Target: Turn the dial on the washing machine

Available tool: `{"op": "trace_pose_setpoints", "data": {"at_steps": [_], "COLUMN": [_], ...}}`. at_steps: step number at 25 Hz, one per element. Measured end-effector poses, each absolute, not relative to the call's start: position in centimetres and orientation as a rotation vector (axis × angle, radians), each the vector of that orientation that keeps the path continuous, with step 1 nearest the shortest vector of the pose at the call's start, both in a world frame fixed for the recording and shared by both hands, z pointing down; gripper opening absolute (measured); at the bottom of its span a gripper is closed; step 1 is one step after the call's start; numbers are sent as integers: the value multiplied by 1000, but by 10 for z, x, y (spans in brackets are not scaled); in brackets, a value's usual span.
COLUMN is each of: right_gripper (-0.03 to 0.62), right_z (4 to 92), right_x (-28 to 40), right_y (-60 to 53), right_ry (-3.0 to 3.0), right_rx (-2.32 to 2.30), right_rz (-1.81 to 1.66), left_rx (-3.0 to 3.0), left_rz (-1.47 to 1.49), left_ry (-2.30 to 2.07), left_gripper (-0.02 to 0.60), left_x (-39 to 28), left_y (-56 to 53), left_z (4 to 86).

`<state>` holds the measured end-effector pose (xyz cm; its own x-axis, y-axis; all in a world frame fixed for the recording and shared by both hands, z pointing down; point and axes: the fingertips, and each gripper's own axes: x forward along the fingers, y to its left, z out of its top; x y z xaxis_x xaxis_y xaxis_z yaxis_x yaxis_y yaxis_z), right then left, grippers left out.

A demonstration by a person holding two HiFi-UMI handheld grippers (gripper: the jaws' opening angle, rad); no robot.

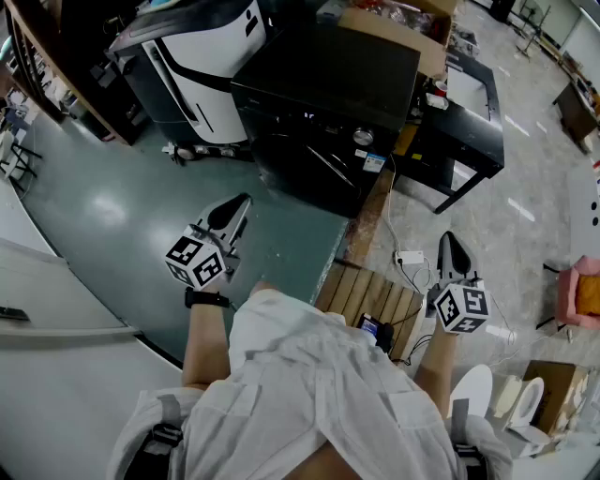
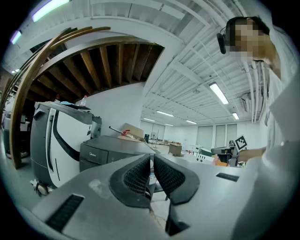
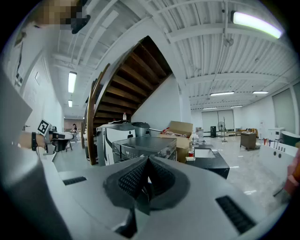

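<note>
The dark grey washing machine (image 1: 328, 89) stands ahead of me, its round silver dial (image 1: 363, 137) on the front right of the control panel. My left gripper (image 1: 232, 210) hangs low over the green floor, well short of the machine, its jaws shut and empty. My right gripper (image 1: 453, 247) is off to the right above the pale floor, also shut and empty. The left gripper view has the washing machine (image 2: 112, 151) beyond the closed left gripper (image 2: 151, 160). Beyond the closed right gripper (image 3: 147, 162), the right gripper view also takes in the washing machine (image 3: 140, 146). The dial is too small to make out in either gripper view.
A white and black machine (image 1: 202, 56) stands left of the washer. A cardboard box (image 1: 394, 28) and a black table (image 1: 469, 127) are to its right. A wooden pallet (image 1: 370, 295) and a power strip (image 1: 410, 257) with cables lie near my feet. A wooden staircase (image 3: 126, 79) rises behind.
</note>
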<state>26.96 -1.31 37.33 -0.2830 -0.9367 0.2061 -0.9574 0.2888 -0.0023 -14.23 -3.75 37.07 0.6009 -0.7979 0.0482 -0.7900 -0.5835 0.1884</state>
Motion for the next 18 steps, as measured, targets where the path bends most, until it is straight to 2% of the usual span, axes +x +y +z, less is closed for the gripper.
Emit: {"op": "trace_pose_setpoints", "data": {"at_steps": [18], "right_gripper": [2], "right_z": [363], "right_x": [290], "right_y": [7], "right_ry": [-2419], "right_rx": [1821], "right_rz": [142], "left_rx": [2665], "left_rz": [-50], "left_ry": [-1280], "left_gripper": [15], "left_x": [-121], "left_y": [-25], "left_z": [364]}}
